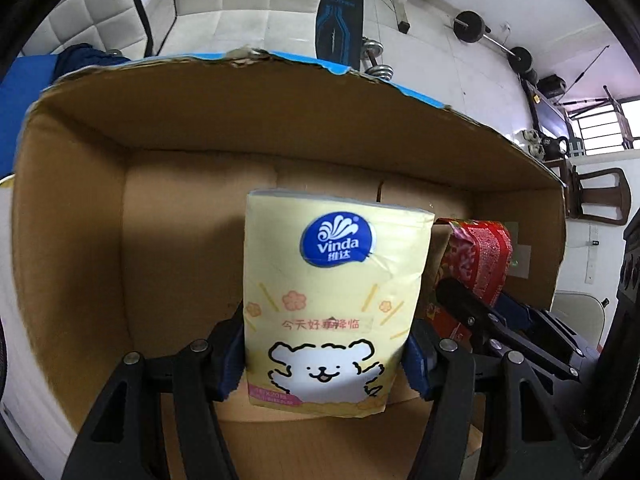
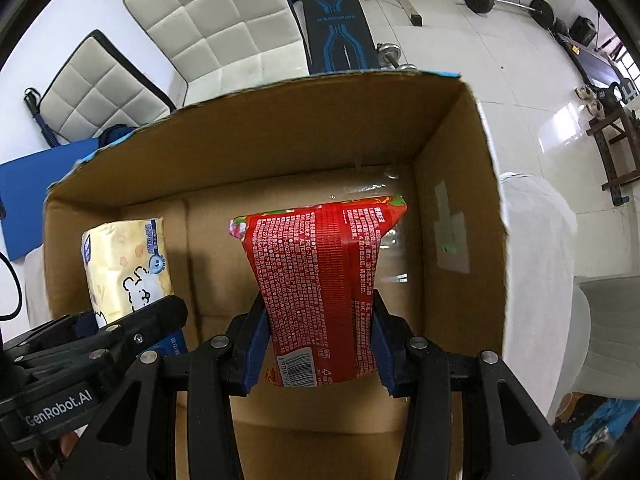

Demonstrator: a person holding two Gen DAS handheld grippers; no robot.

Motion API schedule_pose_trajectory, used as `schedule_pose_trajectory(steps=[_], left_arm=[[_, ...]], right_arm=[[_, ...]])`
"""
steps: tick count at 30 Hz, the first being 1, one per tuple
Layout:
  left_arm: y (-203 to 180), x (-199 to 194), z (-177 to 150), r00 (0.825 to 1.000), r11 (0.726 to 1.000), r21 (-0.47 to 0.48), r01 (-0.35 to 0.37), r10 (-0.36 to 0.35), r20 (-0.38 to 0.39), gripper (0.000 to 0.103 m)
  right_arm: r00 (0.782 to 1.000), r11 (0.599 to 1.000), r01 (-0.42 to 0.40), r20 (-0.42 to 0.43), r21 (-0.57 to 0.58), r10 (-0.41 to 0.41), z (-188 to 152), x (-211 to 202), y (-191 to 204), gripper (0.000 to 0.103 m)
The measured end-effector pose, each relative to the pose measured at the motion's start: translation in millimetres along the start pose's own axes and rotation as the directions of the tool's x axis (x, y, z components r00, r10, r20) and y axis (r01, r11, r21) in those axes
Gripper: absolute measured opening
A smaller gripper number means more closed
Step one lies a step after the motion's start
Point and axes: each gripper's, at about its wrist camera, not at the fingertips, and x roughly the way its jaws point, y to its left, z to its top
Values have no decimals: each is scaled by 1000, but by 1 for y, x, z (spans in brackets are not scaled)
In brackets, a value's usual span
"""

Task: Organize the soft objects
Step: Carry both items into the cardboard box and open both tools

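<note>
Your left tool [image 1: 324,364] is clamped on the yellow tissue pack [image 1: 332,300], holding it upright inside the open cardboard box [image 1: 280,120]. Your right tool [image 2: 318,352] is squeezing the red snack bag [image 2: 320,280] at its lower end, also inside the box, just beside the tissue pack. Beyond the box, white cushions [image 2: 224,28] and a weight bench [image 2: 336,28] sit on the floor.

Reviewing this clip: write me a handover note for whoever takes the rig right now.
Left gripper: shut on the pale yellow Vinda tissue pack, held over the open brown cardboard box.
Right gripper: shut on the red plastic tissue pack, over the same box, right of the yellow one.
Done: both packs picked and carried to the box.
Left: lower and release each inside.
</note>
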Motion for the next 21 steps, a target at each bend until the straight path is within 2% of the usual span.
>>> schedule_pose_trajectory(steps=[6, 10, 18, 19, 21], left_arm=[[6, 5, 7, 1000, 1000, -4, 28, -28, -11, 62], [14, 10, 8, 998, 999, -18, 45, -45, -40, 62], [17, -2, 7, 1000, 1000, 9, -3, 3, -24, 62], [14, -2, 8, 1000, 1000, 11, -11, 11, -18, 63], [17, -9, 4, 999, 998, 20, -51, 51, -2, 74]], right_arm=[[999, 1000, -28, -37, -3, 28, 7, 13, -4, 48], [998, 1000, -8, -56, -20, 7, 16, 20, -8, 49], [999, 999, 18, -50, -34, -20, 20, 17, -11, 57], [998, 999, 20, -51, -37, -22, 20, 16, -10, 58], [998, 999, 26, -54, -44, -29, 16, 12, -9, 59]])
